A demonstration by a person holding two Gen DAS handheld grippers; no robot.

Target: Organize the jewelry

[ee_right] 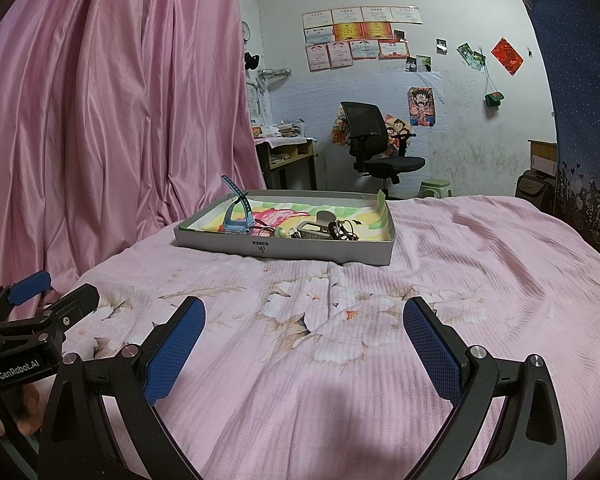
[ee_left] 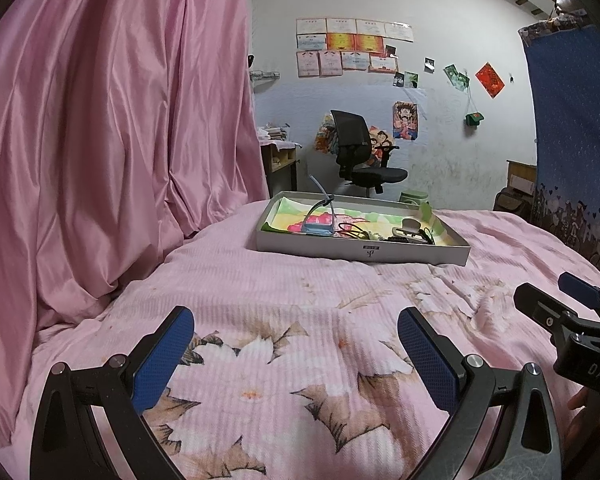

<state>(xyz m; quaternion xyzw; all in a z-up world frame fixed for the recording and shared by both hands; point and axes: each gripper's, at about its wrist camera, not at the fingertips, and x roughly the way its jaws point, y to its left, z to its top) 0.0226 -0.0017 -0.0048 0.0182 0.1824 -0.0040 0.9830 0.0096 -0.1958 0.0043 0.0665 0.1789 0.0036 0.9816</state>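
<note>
**Bed surface, tray at far end, both tools idle**

Surface: a bed under a pink ribbed bedspread (ee_right: 460,264) printed with pale flowers and brown leaves; creased in the middle, a few small stains near the tray.

Tray: shallow grey cardboard box (ee_right: 284,246) sits on the bedspread toward the far end, lined with a bright floral paper. Inside it: a blue watch (ee_right: 238,224) at the left end, strap sticking upright; a beige hair claw (ee_right: 314,226) near the middle; a tangle of dark cords and small trinkets (ee_right: 342,230) just beside the claw. Finer pieces too small to tell.

Left gripper (ee_left: 296,354): blue pads spread wide, nothing between them, low over the near bedspread. Right gripper (ee_right: 304,346): likewise spread, holding nothing. They sit side by side, well apart from the tray.

Room: pink satin curtain (ee_left: 112,140) hangs along the left. Back wall (ee_left: 452,128) whitish, scuffed low down, with certificates, photos, and a cartoon poster. Black office chair (ee_left: 360,152) beyond the bed; wooden desk to its left; green stool; blue patterned cloth (ee_left: 572,128) at right.
</note>
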